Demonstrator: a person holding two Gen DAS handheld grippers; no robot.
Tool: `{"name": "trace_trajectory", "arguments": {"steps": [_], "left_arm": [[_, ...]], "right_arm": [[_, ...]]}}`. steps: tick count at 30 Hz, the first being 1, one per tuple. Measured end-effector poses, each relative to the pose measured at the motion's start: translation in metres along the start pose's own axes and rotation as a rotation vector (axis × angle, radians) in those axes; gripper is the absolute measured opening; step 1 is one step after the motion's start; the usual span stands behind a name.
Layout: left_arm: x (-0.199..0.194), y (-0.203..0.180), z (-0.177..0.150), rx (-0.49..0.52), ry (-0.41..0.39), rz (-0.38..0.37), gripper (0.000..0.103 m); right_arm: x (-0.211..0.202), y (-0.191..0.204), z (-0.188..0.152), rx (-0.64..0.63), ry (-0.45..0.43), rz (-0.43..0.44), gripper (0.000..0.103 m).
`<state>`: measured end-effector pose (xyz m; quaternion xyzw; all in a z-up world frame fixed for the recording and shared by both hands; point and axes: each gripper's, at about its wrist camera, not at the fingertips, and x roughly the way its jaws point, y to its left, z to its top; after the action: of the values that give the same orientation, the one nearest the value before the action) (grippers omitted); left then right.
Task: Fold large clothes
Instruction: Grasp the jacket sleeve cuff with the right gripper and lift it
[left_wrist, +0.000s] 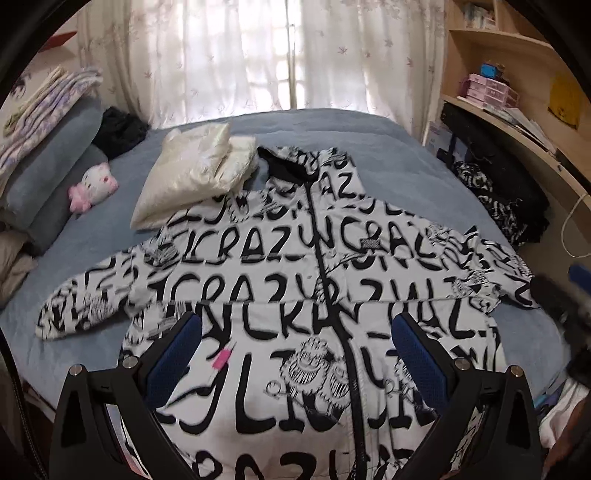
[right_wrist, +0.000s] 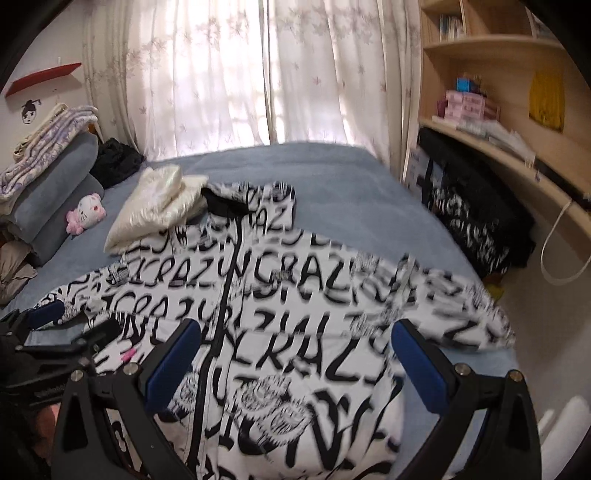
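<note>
Nearest, the left gripper (left_wrist: 293, 354) and right gripper (right_wrist: 295, 360) both hang over the jacket's lower half, fingers (left_wrist: 173, 354) spread wide and holding nothing. The black-and-white lettered jacket (left_wrist: 295, 266) lies flat and zipped on the blue bed (left_wrist: 388, 155), sleeves out left and right. Beyond its collar, far left, rest a cream folded garment (left_wrist: 192, 173) and a pink-and-white plush toy (left_wrist: 94, 190); curtains (left_wrist: 258, 55) hang behind.

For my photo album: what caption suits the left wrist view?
Open left tongs hover over a black-and-white lettered jacket spread flat on a blue bed.
</note>
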<state>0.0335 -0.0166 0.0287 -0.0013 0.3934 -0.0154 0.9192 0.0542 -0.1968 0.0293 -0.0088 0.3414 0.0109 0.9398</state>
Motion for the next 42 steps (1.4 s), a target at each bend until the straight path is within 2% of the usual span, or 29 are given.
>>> {"name": "trace_trajectory", "arguments": {"steps": [3, 7, 10, 13, 16, 20, 23, 27, 29, 33, 35, 38, 40, 42], "left_arm": [[-0.009, -0.005, 0.021, -0.005, -0.025, -0.059, 0.102], [-0.014, -0.015, 0.054, -0.008, -0.046, -0.095, 0.102], [-0.027, -0.028, 0.073, -0.005, -0.152, -0.108, 0.102], [-0.038, -0.043, 0.089, 0.022, -0.232, -0.141, 0.102], [-0.04, -0.065, 0.111, 0.057, -0.266, -0.145, 0.102], [-0.03, -0.092, 0.136, 0.065, -0.24, -0.174, 0.102], [-0.014, -0.121, 0.151, 0.076, -0.24, -0.158, 0.102], [0.027, -0.163, 0.162, 0.123, -0.21, -0.174, 0.102], [0.06, -0.186, 0.165, 0.145, -0.14, -0.174, 0.102], [0.118, -0.222, 0.155, 0.152, -0.025, -0.182, 0.102], [0.149, -0.238, 0.145, 0.154, 0.042, -0.202, 0.102], [0.183, -0.26, 0.127, 0.152, 0.112, -0.224, 0.102], [0.197, -0.273, 0.115, 0.159, 0.123, -0.235, 0.101], [0.208, -0.283, 0.104, 0.169, 0.125, -0.243, 0.101]], "right_arm": [[-0.02, -0.008, 0.024, -0.038, -0.081, -0.052, 0.103], [-0.049, -0.021, 0.049, -0.063, -0.211, -0.154, 0.103], [-0.069, -0.031, 0.063, -0.078, -0.31, -0.198, 0.103], [-0.075, -0.043, 0.072, -0.109, -0.341, -0.156, 0.103], [-0.065, -0.066, 0.081, -0.063, -0.285, -0.084, 0.103], [-0.043, -0.105, 0.088, 0.039, -0.227, -0.083, 0.103], [-0.012, -0.145, 0.089, 0.093, -0.158, -0.116, 0.103], [0.028, -0.196, 0.074, 0.191, -0.059, -0.141, 0.103], [0.051, -0.228, 0.062, 0.265, 0.006, -0.121, 0.103], [0.09, -0.281, 0.035, 0.393, 0.14, -0.09, 0.103], [0.109, -0.305, 0.021, 0.439, 0.227, -0.104, 0.103], [0.131, -0.349, -0.006, 0.556, 0.311, -0.126, 0.103], [0.143, -0.379, -0.027, 0.655, 0.368, -0.15, 0.098], [0.158, -0.415, -0.057, 0.812, 0.432, -0.143, 0.084]]}}
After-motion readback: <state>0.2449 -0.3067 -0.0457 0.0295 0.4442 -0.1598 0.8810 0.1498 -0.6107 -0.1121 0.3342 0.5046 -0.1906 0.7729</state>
